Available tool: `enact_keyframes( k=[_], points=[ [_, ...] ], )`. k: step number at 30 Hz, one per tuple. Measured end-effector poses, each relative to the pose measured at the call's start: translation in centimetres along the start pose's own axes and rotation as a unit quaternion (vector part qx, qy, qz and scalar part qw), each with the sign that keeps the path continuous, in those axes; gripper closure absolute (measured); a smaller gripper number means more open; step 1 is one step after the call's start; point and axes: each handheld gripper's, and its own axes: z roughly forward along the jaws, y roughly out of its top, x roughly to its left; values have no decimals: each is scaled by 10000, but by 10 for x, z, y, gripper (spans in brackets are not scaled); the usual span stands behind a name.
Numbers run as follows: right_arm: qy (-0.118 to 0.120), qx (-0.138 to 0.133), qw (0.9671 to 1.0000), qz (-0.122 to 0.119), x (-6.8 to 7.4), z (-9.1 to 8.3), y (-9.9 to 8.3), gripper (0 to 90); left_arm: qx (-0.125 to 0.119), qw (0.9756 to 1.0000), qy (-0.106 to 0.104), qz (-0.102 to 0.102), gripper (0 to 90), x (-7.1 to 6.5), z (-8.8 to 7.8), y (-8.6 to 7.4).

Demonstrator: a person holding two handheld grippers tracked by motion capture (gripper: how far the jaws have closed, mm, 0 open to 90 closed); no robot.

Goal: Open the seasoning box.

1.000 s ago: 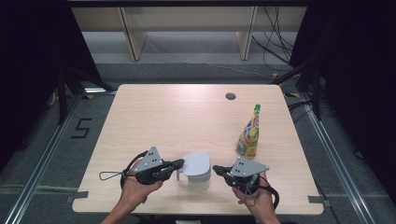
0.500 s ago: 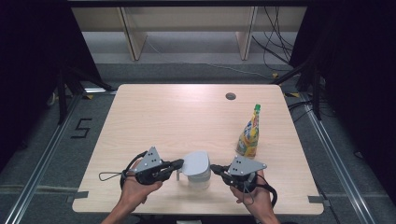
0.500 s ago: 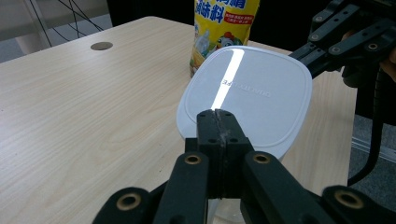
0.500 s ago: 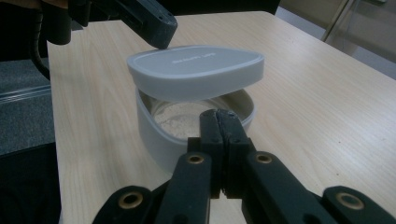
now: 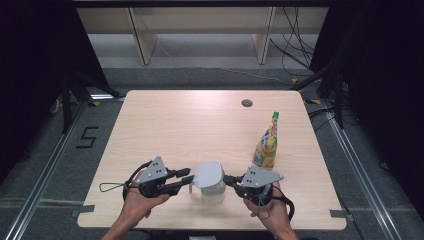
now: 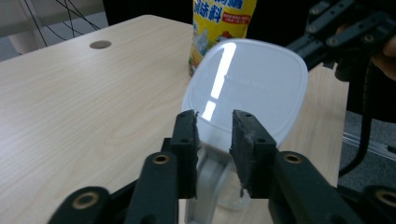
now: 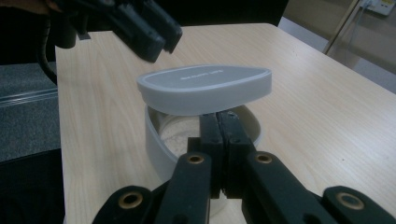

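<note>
One pale powder (image 7: pixel 180 133) inside jug (image 7: pixel 156 149) | right view; lid (image 5: pixel 207 173) covers it | high view

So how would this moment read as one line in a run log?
left hand-held gripper: just opened, at jug handle | right hand-held gripper: shut on jug rim, under raised lid | pouch: upright

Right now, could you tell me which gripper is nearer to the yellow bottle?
Right. The right gripper sits at the white container, with the yellow bottle just behind it on its side. The left gripper is on the container's far side from the bottle.
</note>
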Motion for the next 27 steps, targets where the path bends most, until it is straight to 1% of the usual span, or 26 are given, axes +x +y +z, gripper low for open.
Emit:
enact_keyframes(
  k=[1,2,3,4,5,6,7,8,9,10,11,12,13,14,15,16,18,19,20,21,22,23,24,25,26,27],
  points=[
    [39,16,10000,-19,0,0,1,900,66,10000,0,60,640,1,-1,-3],
    [23,-14,10000,-20,1,0,2,900,37,10000,24,-20,612,-1,0,-7],
    [22,-18,10000,-18,1,0,3,900,68,9999,40,-69,590,-2,0,-10],
    [22,-18,10000,-18,1,0,3,900,68,9999,40,-69,576,-2,0,-10],
    [27,-54,10000,-65,2,2,6,900,113,9999,21,-32,560,-3,0,-16],
    [47,-35,9999,-84,2,3,7,900,132,9999,-3,-97,542,-4,-1,-18],
    [53,-21,9999,-106,2,3,9,900,125,9999,5,-97,522,-5,-1,-20],
    [44,-72,9999,-103,3,4,10,900,152,9998,22,-101,504,-5,-3,-22],
    [78,-55,9999,-103,4,4,11,900,182,9998,-2,-53,484,-5,-3,-24],
    [78,-55,9999,-103,4,4,11,900,182,9998,-2,-53,459,-5,-3,-24],
    [16,-93,9999,-82,4,5,13,900,224,9997,4,-102,432,-6,-5,-29],
    [86,-98,9998,-136,4,5,14,900,261,9995,61,-140,411,-8,-6,-31],
    [70,-79,9999,-3,6,5,15,898,261,9995,61,-140,397,-8,-6,-31],
    [70,-79,9999,-3,6,5,15,898,277,9996,46,-75,397,-8,-7,-34],
    [100,-126,9998,-121,6,7,18,898,327,9994,129,-58,384,-9,-10,-43],
    [114,-144,9997,-145,6,8,19,898,392,9990,219,-91,378,-11,-11,-48],
    [126,-141,9997,-127,7,9,20,898,432,9988,183,-100,364,-10,-12,-51],
    [136,-147,9995,-240,7,10,23,898,458,9983,243,-275,361,-13,-14,-56],
    [136,-147,9995,-240,7,10,23,898,458,9983,243,-275,355,-13,-14,-56],
    [127,-209,9991,-343,8,13,26,897,453,9981,293,-293,352,-13,-17,-58],
    [166,-163,9996,-177,10,13,28,894,424,9979,332,-350,349,-14,-18,-59],
    [195,-165,9995,-203,10,14,29,892,454,9979,361,-300,344,-13,-19,-59],
    [196,-205,9993,-226,10,16,31,891,453,9978,363,-311,338,-13,-20,-60],
    [213,-186,9994,-219,11,16,32,892,483,9979,346,-247,333,-11,-21,-61],
    [213,-186,9994,-219,11,16,32,892,483,9979,346,-247,330,-11,-21,-61],
    [220,-191,9994,-184,13,18,35,891,547,9969,426,-367,326,-12,-22,-65]
  ],
)
